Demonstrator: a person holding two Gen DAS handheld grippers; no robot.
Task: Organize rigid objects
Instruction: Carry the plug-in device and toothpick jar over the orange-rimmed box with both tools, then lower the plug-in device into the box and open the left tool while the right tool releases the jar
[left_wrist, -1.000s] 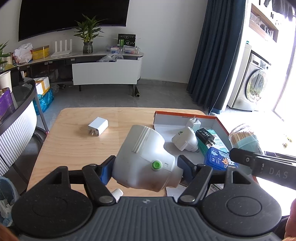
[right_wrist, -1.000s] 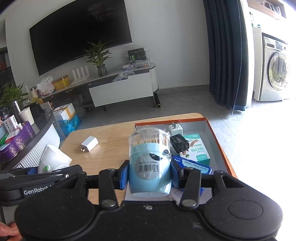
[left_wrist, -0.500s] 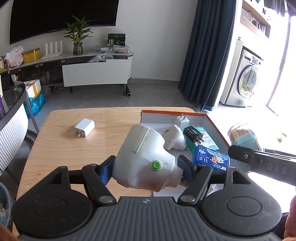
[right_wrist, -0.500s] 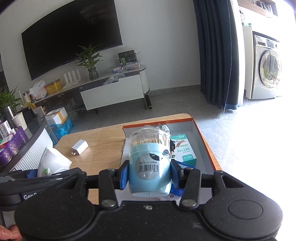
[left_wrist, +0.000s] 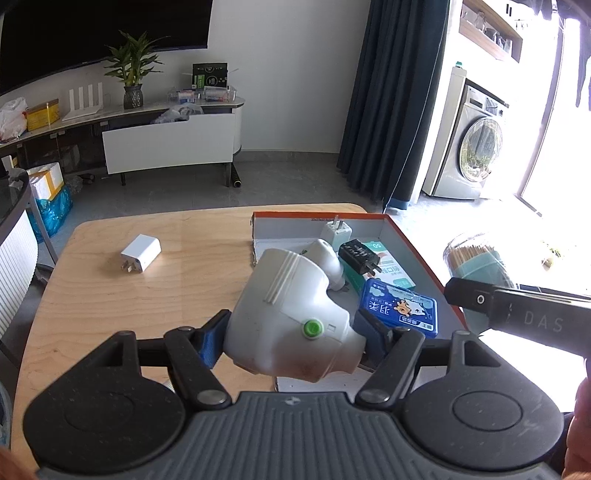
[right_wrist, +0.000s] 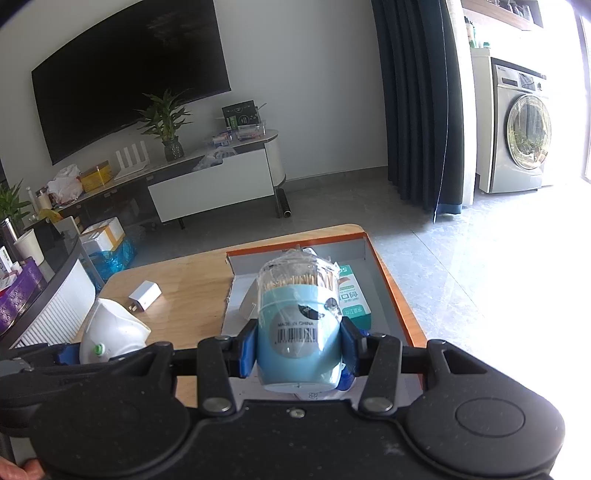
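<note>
Over the last second we have drifted sideways along the light wooden table (left_wrist: 110, 295), so the orange-rimmed grey cardboard tray (left_wrist: 410, 240) now lies closer under both loads; we judge both are heading into it. Our left gripper (left_wrist: 291, 336) stays clamped on the white moulded plastic plug adapter with a green button (left_wrist: 288, 314), held above the tray's near corner. Our right gripper (right_wrist: 299, 350) stays clamped on the pale blue toothpick jar with a clear lid (right_wrist: 299, 325), over the tray. A small white charger (left_wrist: 141, 253) lies alone on the table. Beyond: grey floor, a white TV cabinet (left_wrist: 170, 144), a washing machine (right_wrist: 524, 144).
</note>
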